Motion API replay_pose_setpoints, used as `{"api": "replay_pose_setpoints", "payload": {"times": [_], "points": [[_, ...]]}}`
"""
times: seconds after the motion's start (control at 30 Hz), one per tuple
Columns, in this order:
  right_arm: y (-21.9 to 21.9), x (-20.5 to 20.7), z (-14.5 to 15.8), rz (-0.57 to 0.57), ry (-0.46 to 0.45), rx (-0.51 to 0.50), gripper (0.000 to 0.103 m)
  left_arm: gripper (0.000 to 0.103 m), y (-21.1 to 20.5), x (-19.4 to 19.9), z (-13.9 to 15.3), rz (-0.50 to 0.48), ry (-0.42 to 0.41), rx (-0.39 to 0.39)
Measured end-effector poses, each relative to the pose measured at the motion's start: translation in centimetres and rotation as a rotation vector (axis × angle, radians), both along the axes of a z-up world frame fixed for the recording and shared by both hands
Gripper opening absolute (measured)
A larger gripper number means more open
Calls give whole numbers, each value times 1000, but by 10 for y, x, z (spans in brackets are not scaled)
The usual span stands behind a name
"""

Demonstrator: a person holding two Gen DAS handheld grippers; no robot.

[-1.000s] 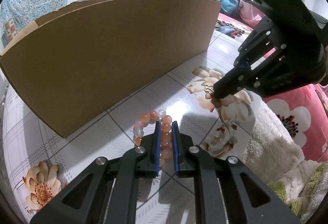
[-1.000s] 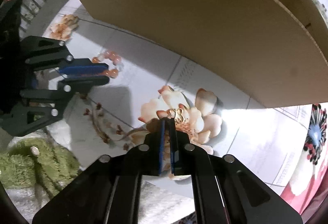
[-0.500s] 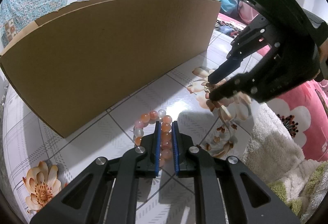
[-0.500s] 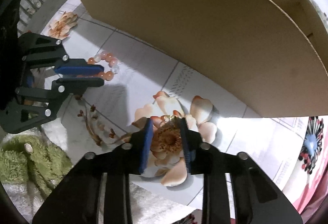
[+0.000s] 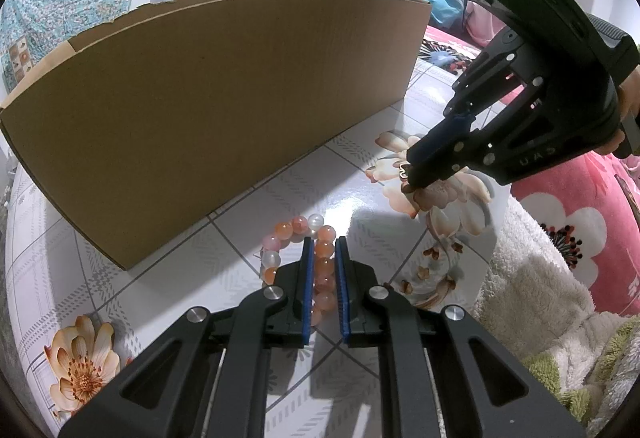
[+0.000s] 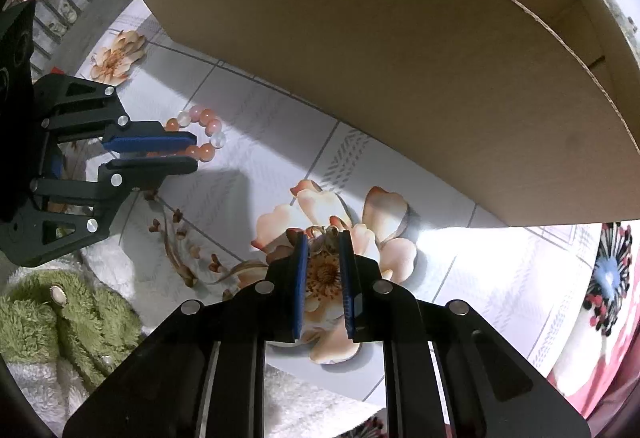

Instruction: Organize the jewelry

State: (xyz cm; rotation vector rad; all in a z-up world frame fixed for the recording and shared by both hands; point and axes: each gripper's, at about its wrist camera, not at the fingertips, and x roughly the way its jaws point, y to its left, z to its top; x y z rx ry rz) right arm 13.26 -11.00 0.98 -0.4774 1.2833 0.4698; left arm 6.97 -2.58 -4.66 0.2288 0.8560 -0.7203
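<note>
On the left, I am keeping my left hand-held gripper [image 5: 323, 274] clamped on the bead bracelet [image 5: 316, 258] lying on the tiled floor [image 5: 224, 238]; the round beads are probably slippery. My right hand-held gripper [image 6: 324, 270] is closing around a small, light gold ring [image 6: 325, 236].

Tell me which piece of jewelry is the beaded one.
The bracelet, clamped in the left hand-held gripper: a ring of orange, pink and white beads. The other, at the closing right hand-held gripper, is small gold metal.
</note>
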Motion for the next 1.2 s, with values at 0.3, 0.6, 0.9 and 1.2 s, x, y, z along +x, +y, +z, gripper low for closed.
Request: {"api": "replay_pose_setpoints", "payload": {"times": [0.3,0.6,0.9,1.2], "points": [[-1,-17,2,-16,-47,24,13,10,-2,0,0,8,-14,11],[-13,-39,32,-46,-143,93,13,9,5,-5,11,46,-51,3],[-28,-51,91,-57,-297,231,13,9,31,-5,73,71,-59,-191],[-44,-9,135,-48,-357,354,13,9,38,10,159,-13,-80,-386]]}}
